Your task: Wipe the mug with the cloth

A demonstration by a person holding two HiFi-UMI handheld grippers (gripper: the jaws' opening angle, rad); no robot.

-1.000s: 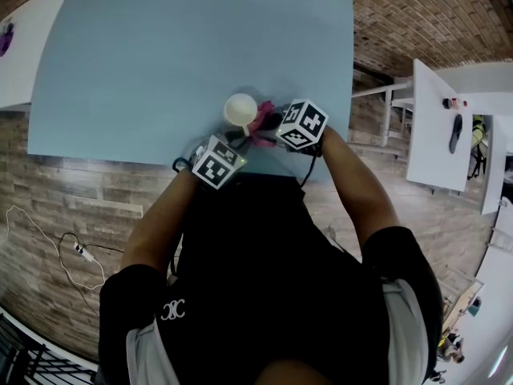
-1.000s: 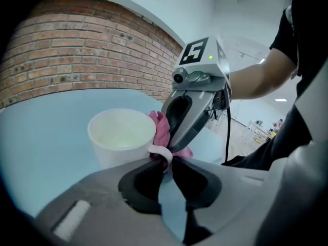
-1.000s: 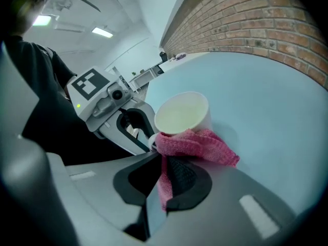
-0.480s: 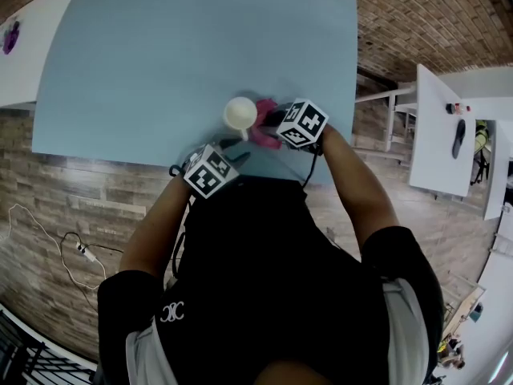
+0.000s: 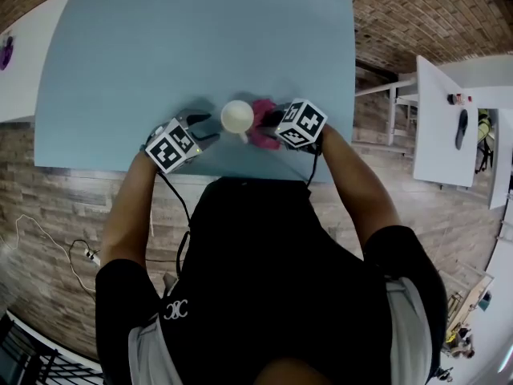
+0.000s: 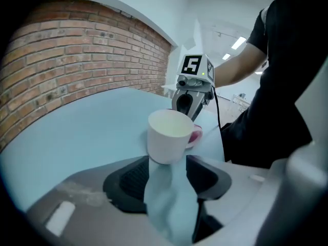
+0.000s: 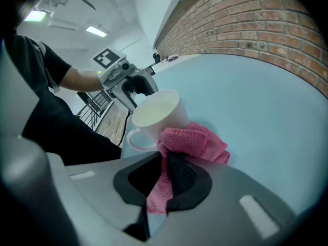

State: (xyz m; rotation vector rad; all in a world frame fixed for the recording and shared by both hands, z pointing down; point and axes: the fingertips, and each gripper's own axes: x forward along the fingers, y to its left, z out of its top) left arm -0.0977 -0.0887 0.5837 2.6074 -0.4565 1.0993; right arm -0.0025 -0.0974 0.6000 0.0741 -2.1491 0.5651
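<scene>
A white mug (image 5: 237, 117) stands upright on the light blue table (image 5: 160, 46) near its front edge. A pink cloth (image 5: 261, 125) lies bunched against the mug's right side. My right gripper (image 5: 270, 122) is shut on that cloth (image 7: 197, 141), which runs up between its jaws (image 7: 164, 174) and touches the mug (image 7: 154, 117) near the handle. My left gripper (image 5: 205, 127) sits just left of the mug. Its jaws have just been opening and stand apart (image 6: 166, 172) with only bare table between them. The mug (image 6: 169, 136) is just beyond their tips.
The table's front edge runs right under both grippers, with the person's body close behind. White tables (image 5: 437, 119) with small objects stand off to the right over a brick floor. A cable (image 5: 86, 255) lies on the floor at the left.
My left gripper has swung out from below the mug to its left side, and its jaws have parted. The mug and the right gripper with the cloth have hardly shifted.
</scene>
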